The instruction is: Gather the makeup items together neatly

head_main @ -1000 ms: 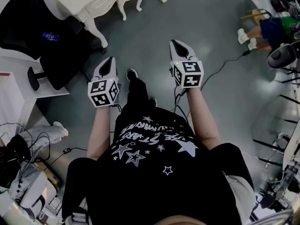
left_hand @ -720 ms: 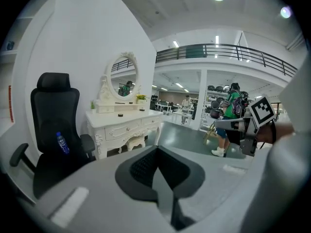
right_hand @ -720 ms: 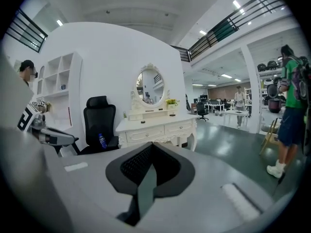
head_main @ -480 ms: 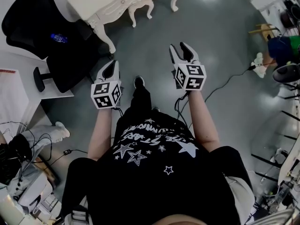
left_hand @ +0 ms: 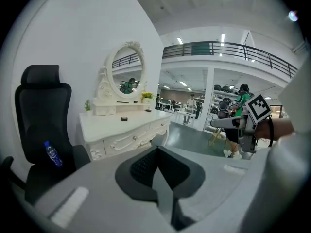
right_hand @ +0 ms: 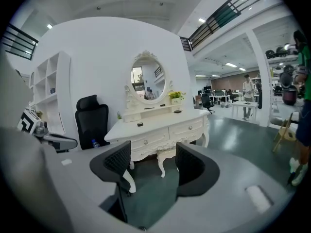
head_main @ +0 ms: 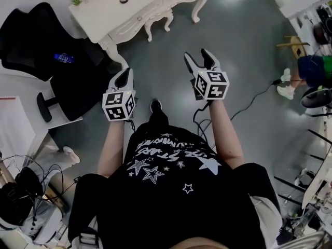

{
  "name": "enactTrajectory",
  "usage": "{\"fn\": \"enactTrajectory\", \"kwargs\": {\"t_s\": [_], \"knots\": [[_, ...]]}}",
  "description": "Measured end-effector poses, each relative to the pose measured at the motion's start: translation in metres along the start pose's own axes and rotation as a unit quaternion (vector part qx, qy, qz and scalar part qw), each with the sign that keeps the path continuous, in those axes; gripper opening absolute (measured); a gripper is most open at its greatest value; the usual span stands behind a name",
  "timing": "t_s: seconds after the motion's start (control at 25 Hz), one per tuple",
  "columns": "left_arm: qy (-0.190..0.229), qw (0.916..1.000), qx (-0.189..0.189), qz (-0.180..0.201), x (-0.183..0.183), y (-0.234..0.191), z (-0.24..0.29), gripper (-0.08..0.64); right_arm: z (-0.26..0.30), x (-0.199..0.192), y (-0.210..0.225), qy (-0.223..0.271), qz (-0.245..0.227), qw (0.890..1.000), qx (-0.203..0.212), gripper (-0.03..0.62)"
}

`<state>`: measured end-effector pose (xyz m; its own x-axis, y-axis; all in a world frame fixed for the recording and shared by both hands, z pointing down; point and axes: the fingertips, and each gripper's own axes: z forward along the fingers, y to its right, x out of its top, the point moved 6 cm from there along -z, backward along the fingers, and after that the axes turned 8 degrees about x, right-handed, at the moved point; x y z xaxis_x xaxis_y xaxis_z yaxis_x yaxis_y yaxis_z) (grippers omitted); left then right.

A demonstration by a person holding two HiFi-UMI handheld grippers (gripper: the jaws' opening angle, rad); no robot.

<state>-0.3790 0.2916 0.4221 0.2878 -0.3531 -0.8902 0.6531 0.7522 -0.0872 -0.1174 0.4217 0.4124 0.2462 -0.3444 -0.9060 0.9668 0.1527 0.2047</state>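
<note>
White bench (head_main: 98, 12): ahead, well apart.
Left gripper (head_main: 126, 72): jaws together, empty.
Right gripper (head_main: 197, 56): jaws just opening, apart, empty.

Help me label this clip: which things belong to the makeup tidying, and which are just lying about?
Job: white dressing table; small dark round item on its top.
Lying about: black office chair; water bottle on its seat; potted plant.

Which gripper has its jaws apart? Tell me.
The right gripper: its jaws have just been opening and stand apart with nothing between them, the white dressing table showing through the gap. The left gripper has its jaws together.
</note>
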Motion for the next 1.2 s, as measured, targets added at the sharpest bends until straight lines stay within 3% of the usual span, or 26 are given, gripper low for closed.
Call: {"fn": "enactTrajectory", "kwargs": {"t_s": [0.4,0.76,1.0,1.2], "knots": [[0.008,0.9999,0.0,-0.011,0.032,-0.064,0.058,0.0,0.082,0.04,-0.003,-0.005,-0.02,1.0,-0.002,0.316],[0.015,0.9992,0.022,-0.029,0.044,-0.089,0.079,0.0,0.129,0.064,0.0,-0.011,-0.037,0.999,0.02,0.313],[0.01,0.9968,0.065,-0.046,0.049,-0.103,0.102,0.001,0.183,0.089,0.02,-0.012,-0.048,0.997,0.056,0.311],[0.001,0.9901,0.125,-0.063,0.064,-0.111,0.14,0.0,0.252,0.11,0.053,-0.02,-0.044,0.993,0.109,0.308]]}}
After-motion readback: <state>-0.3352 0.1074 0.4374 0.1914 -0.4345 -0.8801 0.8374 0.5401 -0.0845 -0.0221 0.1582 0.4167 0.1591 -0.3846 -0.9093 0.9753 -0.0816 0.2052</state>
